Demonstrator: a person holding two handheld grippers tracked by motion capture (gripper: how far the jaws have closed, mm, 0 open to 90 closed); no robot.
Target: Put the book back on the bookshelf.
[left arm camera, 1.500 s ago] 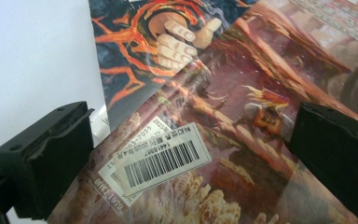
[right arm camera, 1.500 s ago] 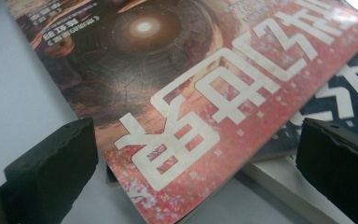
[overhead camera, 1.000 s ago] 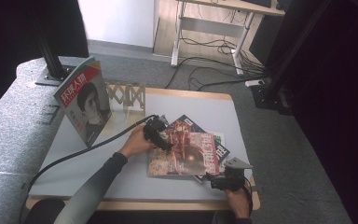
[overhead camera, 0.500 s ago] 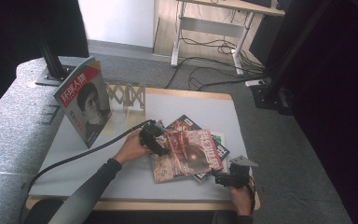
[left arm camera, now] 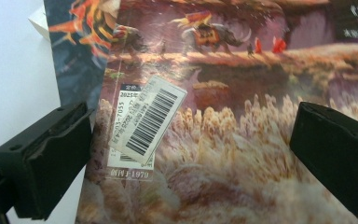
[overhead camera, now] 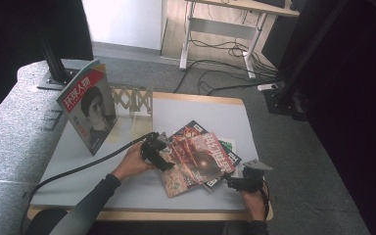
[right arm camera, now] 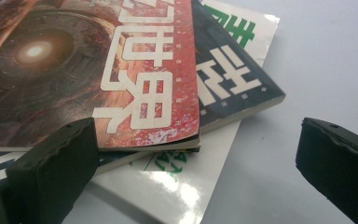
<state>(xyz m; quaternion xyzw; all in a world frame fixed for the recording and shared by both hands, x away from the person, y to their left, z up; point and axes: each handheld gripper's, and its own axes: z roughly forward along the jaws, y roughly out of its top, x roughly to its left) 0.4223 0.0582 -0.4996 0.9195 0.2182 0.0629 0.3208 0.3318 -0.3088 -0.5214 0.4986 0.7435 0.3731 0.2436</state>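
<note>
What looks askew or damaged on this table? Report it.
The magazine pile is fanned crookedly, and the top red magazine is twisted off the dark one beneath. A barcode sticker sits tilted and seems to peel. Both hand-held grippers are open.

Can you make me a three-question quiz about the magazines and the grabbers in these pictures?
1. Where is the standing magazine?
A. far left of the table
B. on the floor
C. under the stack

2. What colour is the top magazine of the stack?
A. green
B. red
C. yellow

3. How are the right gripper jaws?
A. shut
B. open
C. holding a cup

Answers: 1 A, it stands upright at the table's far left. 2 B, its cover is red. 3 B, the right gripper view shows a wide gap between them.
</note>
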